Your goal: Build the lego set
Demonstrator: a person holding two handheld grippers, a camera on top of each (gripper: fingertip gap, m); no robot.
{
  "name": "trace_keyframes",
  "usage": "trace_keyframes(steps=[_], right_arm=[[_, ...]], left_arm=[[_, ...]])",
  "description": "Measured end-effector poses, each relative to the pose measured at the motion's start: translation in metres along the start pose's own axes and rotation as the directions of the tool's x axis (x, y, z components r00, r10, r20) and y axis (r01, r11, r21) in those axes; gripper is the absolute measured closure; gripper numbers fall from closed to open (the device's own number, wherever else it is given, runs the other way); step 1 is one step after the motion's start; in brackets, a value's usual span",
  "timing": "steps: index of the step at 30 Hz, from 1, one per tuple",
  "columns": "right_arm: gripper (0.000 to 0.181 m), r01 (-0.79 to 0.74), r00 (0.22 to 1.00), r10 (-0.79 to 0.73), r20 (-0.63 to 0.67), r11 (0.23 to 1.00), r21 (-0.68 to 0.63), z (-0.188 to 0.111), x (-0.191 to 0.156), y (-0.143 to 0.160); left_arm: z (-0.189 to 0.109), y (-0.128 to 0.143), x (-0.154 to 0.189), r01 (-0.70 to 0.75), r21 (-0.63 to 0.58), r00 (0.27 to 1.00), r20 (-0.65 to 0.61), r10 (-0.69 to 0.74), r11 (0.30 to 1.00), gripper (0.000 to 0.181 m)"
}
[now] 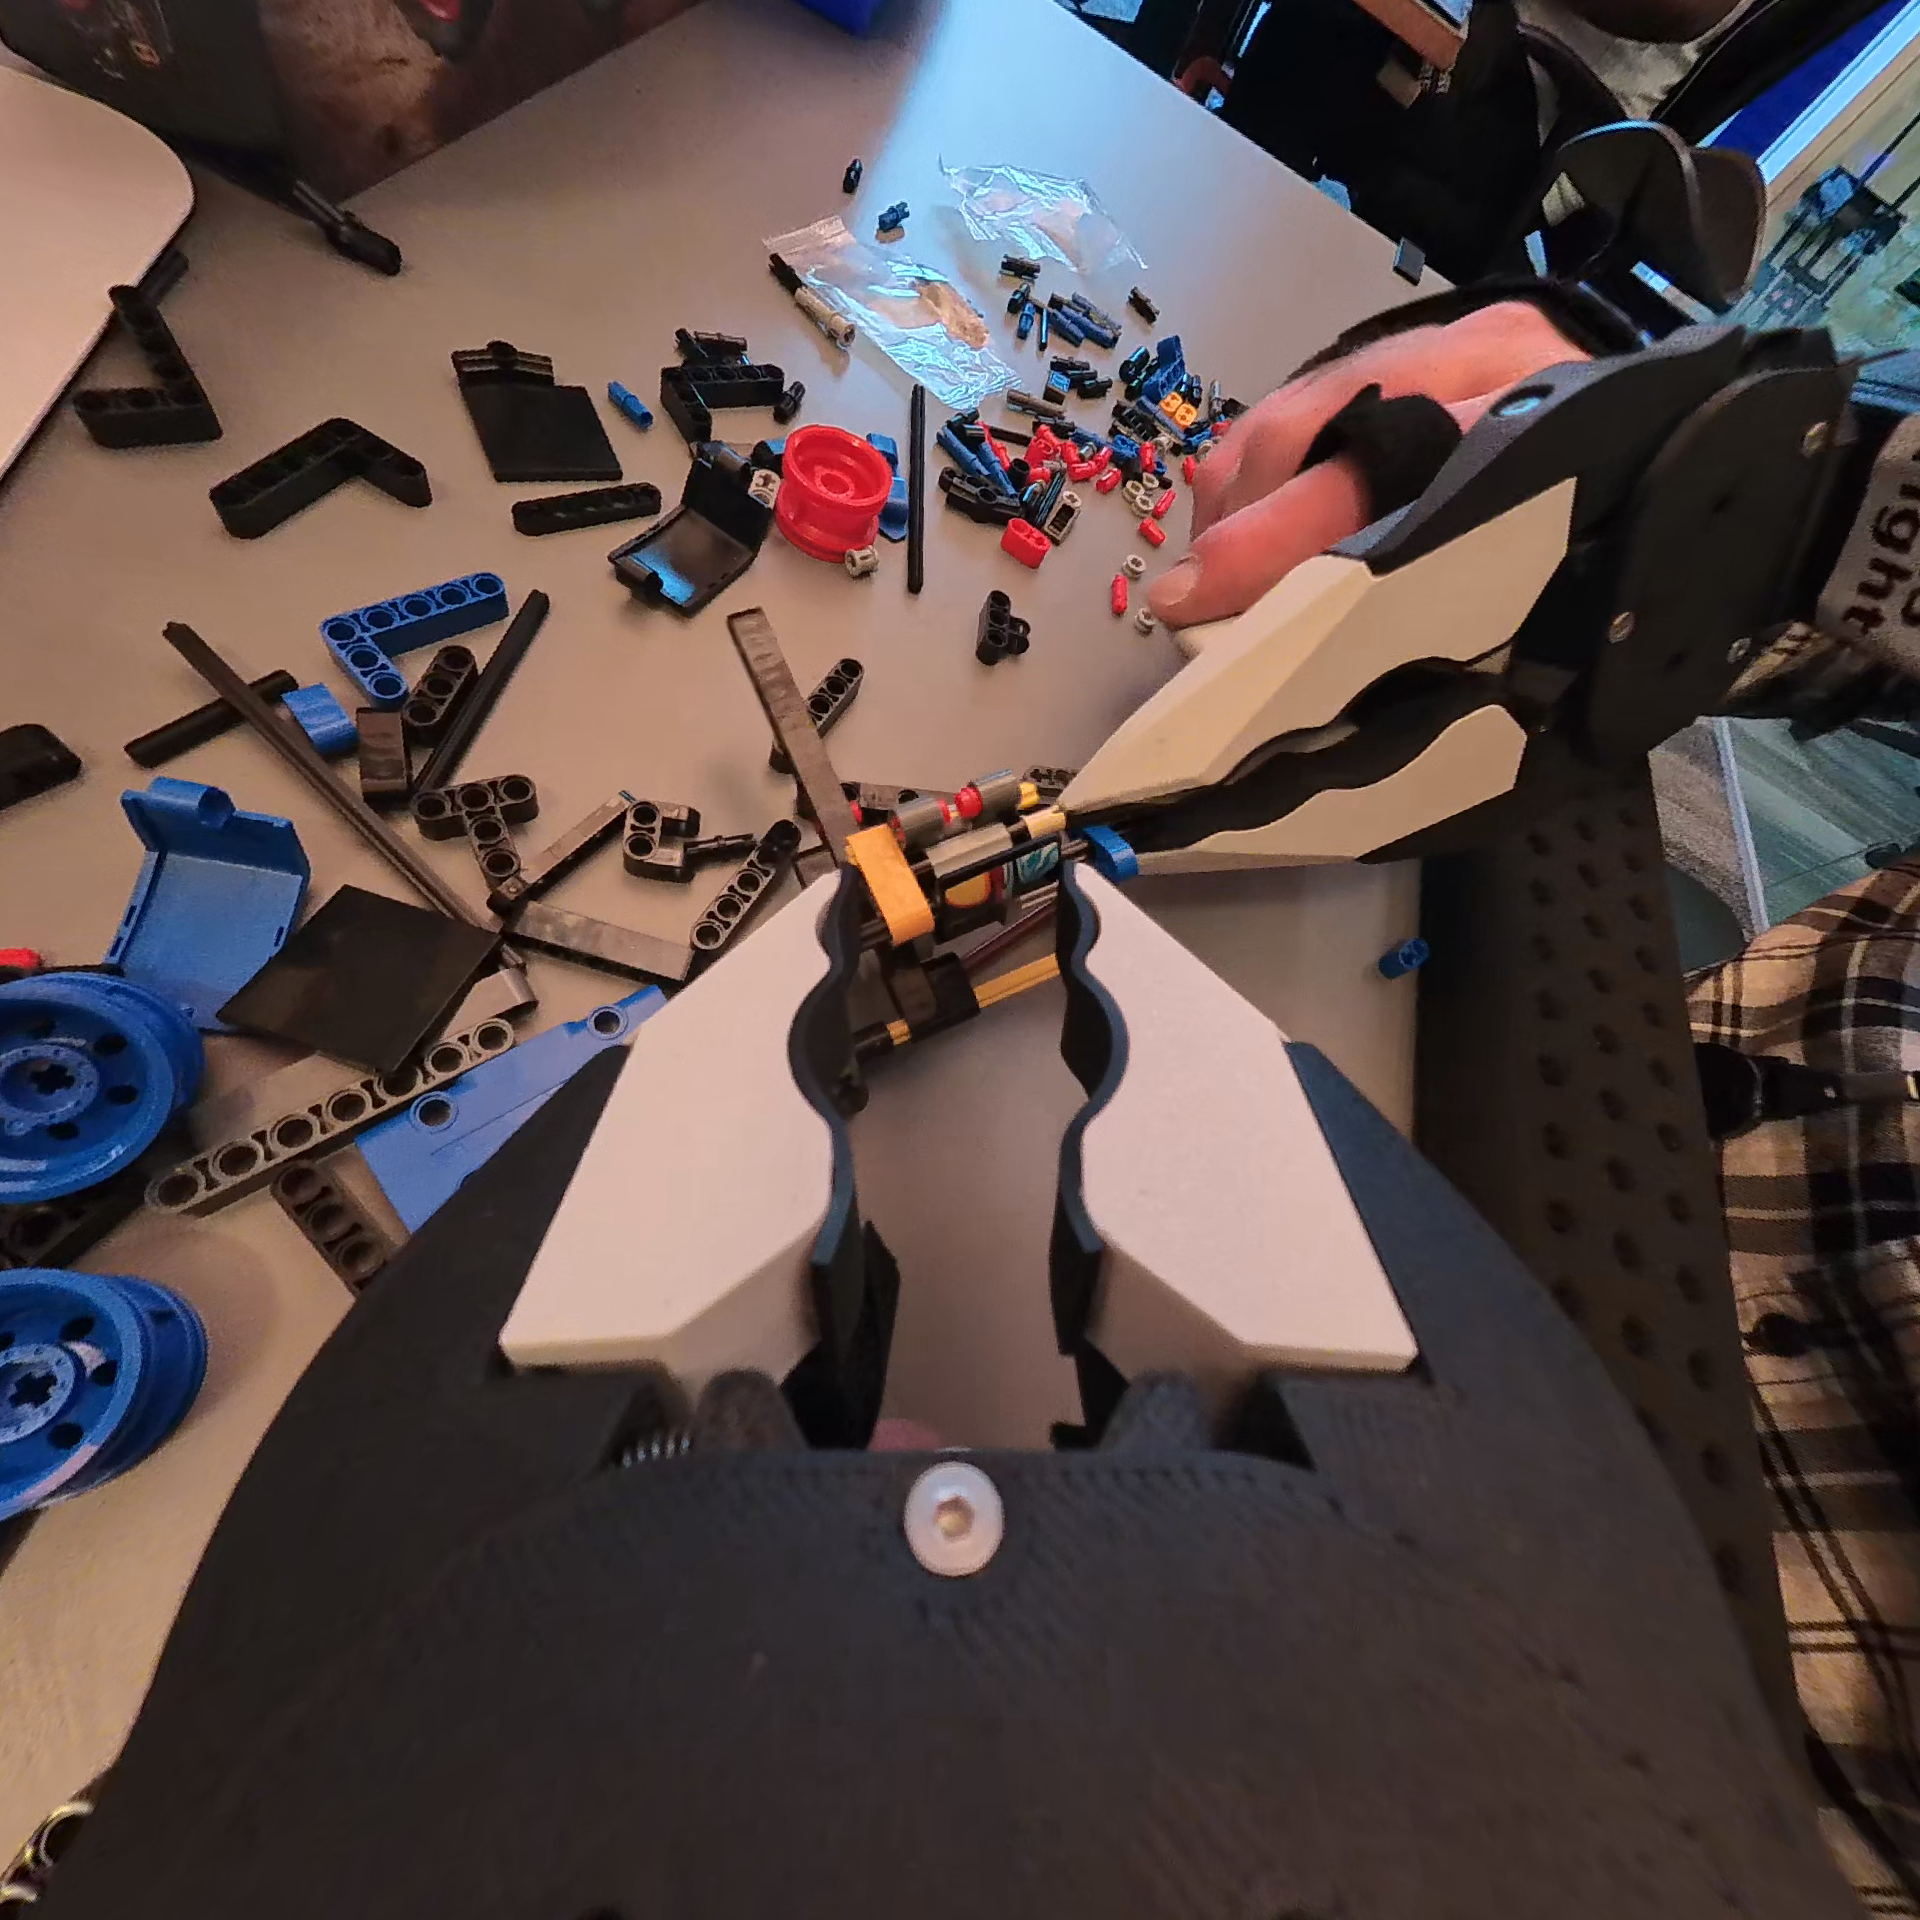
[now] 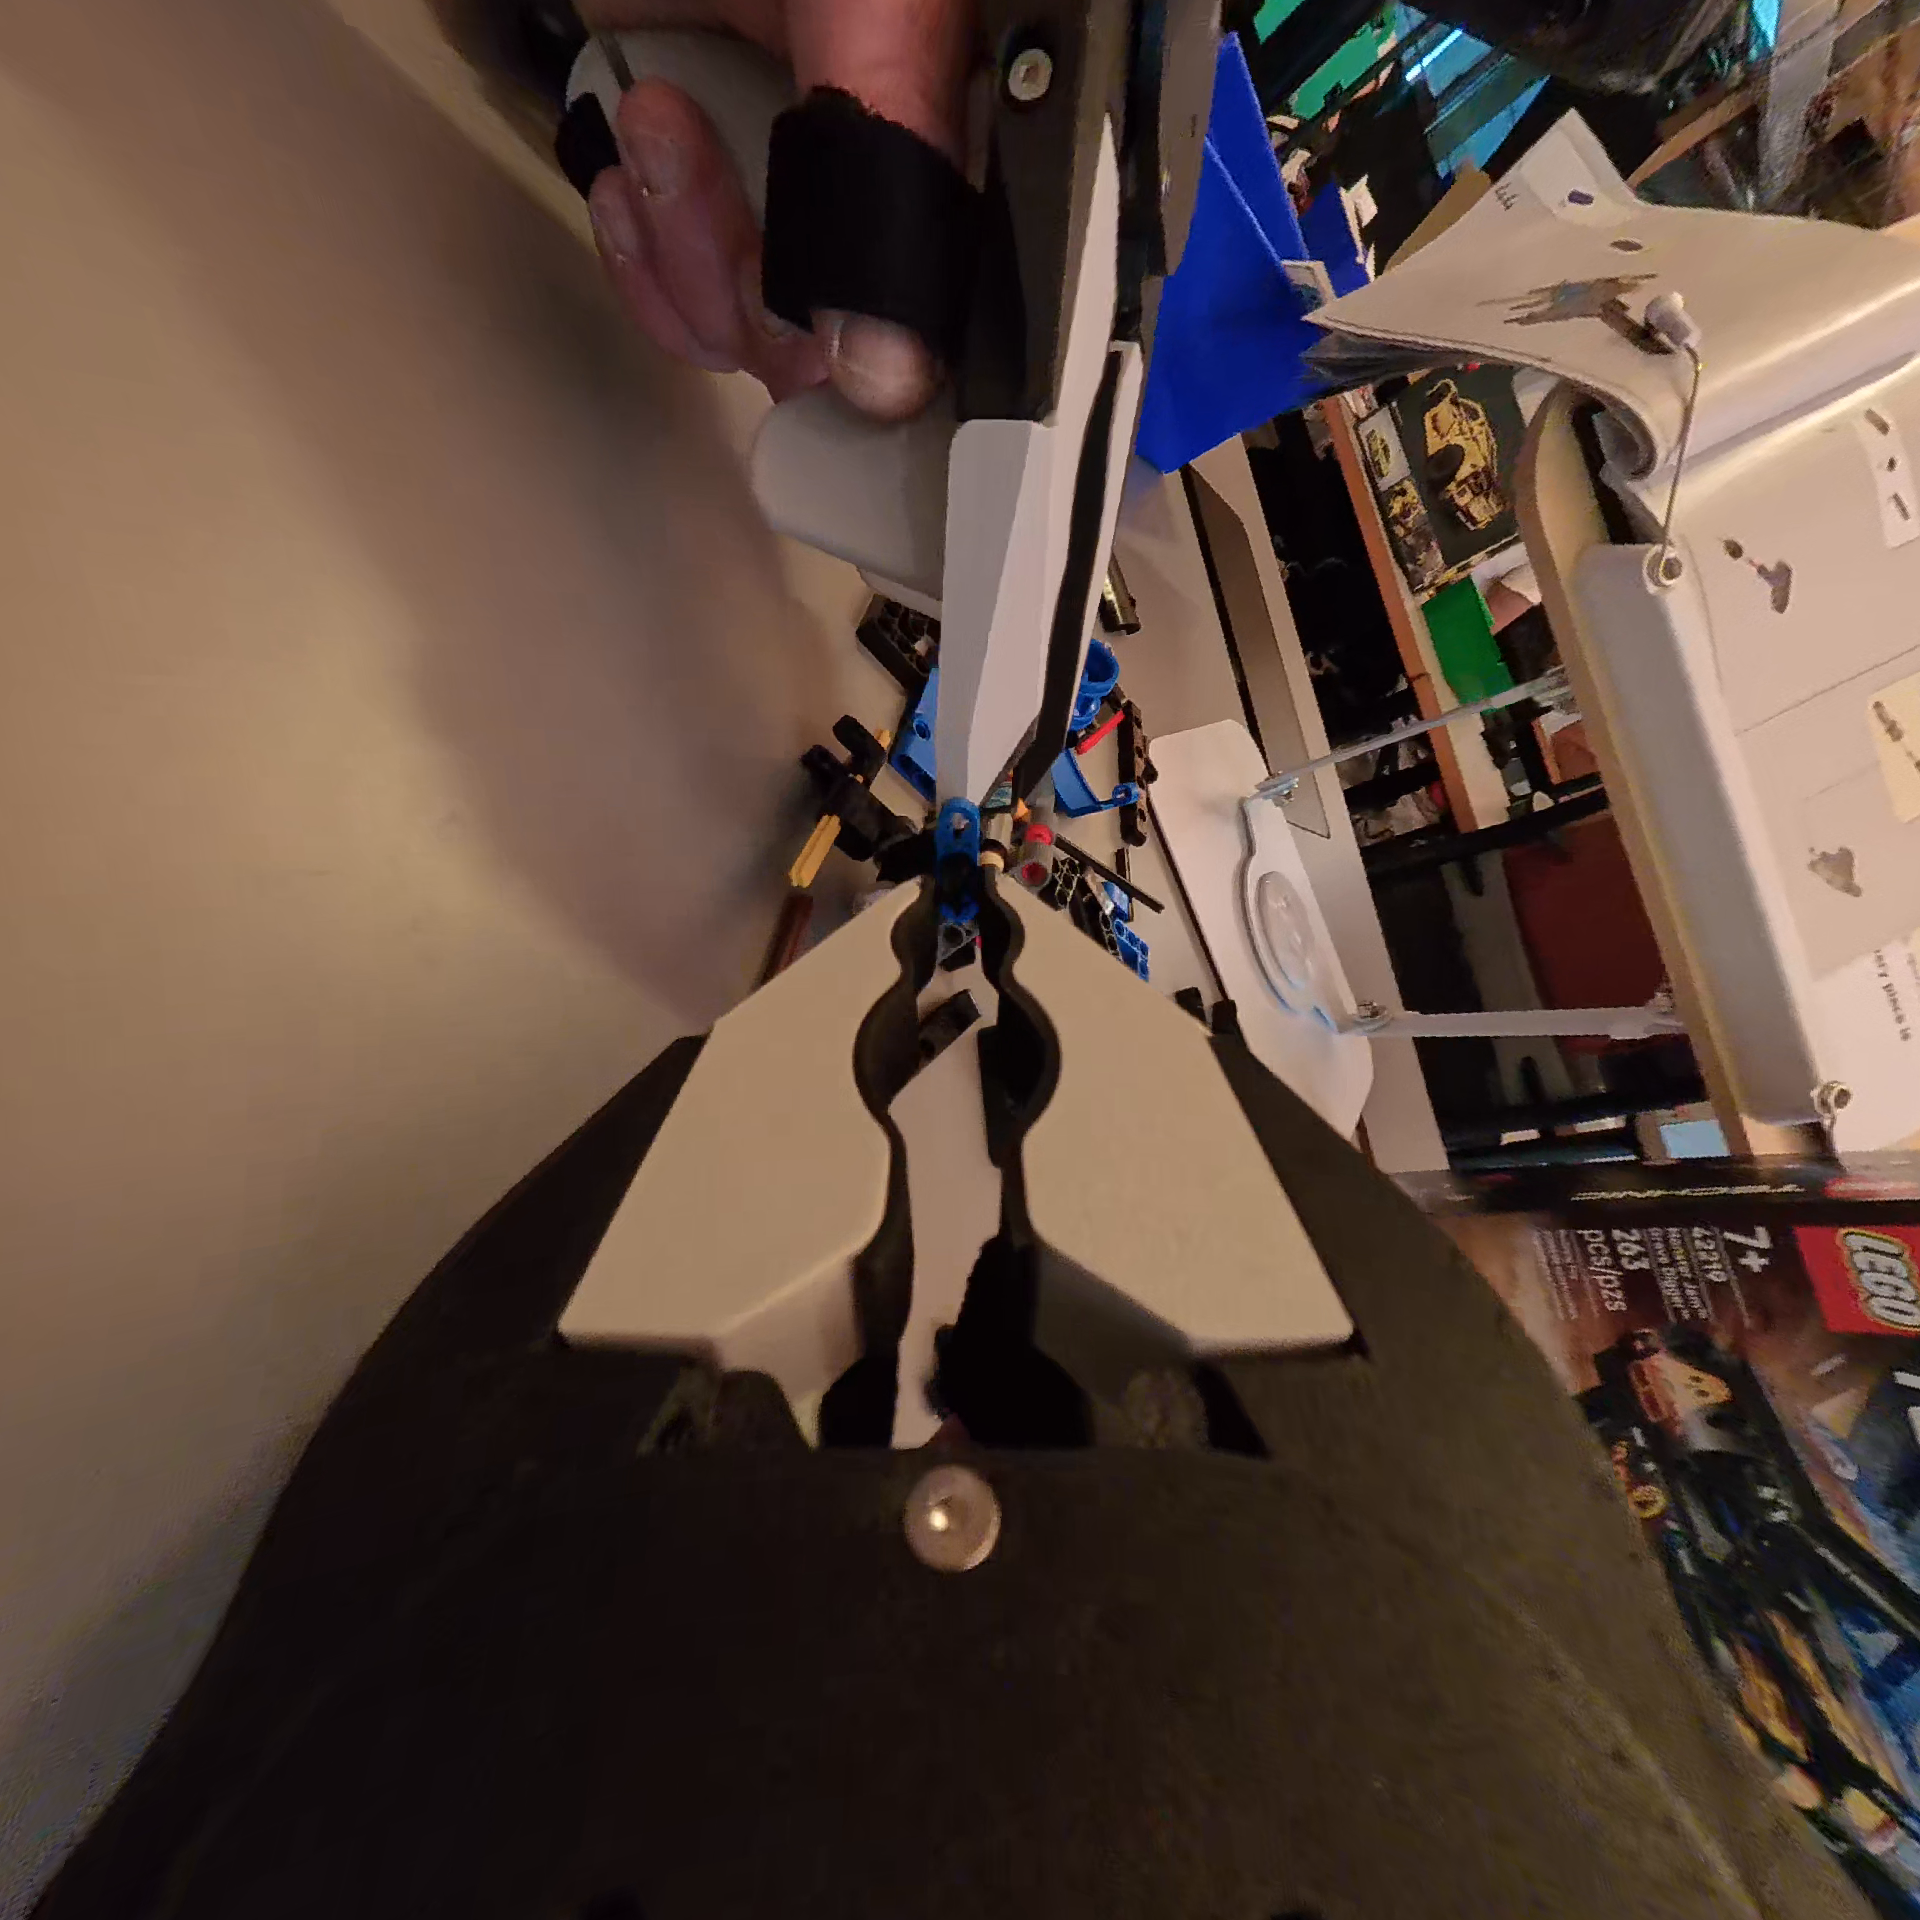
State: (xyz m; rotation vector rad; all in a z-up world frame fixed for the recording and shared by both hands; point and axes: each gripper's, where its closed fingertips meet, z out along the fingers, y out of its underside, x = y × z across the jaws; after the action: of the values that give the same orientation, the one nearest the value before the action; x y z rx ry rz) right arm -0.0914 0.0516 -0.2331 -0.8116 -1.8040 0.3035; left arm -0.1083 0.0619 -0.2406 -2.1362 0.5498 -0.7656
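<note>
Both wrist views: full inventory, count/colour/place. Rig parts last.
Sub-assembly: one, black, grey and yellow, between the left gripper's fingertips.
Blue pin: one, at the right gripper's tips, against the sub-assembly.
Red wheel hub: one, mid-table.
Blue wheel hubs: two, left edge.
Loose beams, panels, pins: many, black, blue, red, scattered.
Clear bags: two, far side.
Set box: one, dark, lower right of right wrist view.
Table: one, grey.
Left gripper: shut on sub-assembly.
Right gripper: shut on blue pin.
</note>
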Motion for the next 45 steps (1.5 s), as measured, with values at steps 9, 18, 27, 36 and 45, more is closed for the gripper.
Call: trace_keyframes(steps=[9, 18, 27, 36, 45], right_arm=[[0.178, 0.044, 0.999, -0.044, 0.006, 0.999, 0.023, -0.01, 0.0, 0.0], [0.178, 0.091, 0.996, -0.091, 0.002, 0.995, 0.049, -0.021, 0.001, -0.001], [0.177, 0.175, 0.984, -0.174, -0.018, 0.985, 0.003, -0.022, 0.005, 0.007], [0.177, 0.319, 0.947, -0.321, -0.032, 0.946, -0.054, -0.018, 0.003, 0.007], [0.177, 0.411, 0.907, -0.418, -0.057, 0.906, -0.097, -0.017, 0.007, 0.006]], left_arm=[[0.0, 0.0, 0.001, 0.0, 0.003, 1.0, -0.008, 0.0, 1.0, 0.147], [0.0, 0.0, 0.003, 0.021, 0.012, 0.999, -0.036, -0.02, 1.0, 0.147], [0.001, 0.0, 0.004, 0.018, 0.01, 0.999, -0.039, -0.017, 1.0, 0.147], [0.002, -0.001, 0.004, 0.019, 0.009, 0.999, -0.039, -0.019, 1.0, 0.147], [0.002, -0.001, 0.004, 0.011, 0.003, 1.0, -0.028, -0.011, 1.0, 0.147]])
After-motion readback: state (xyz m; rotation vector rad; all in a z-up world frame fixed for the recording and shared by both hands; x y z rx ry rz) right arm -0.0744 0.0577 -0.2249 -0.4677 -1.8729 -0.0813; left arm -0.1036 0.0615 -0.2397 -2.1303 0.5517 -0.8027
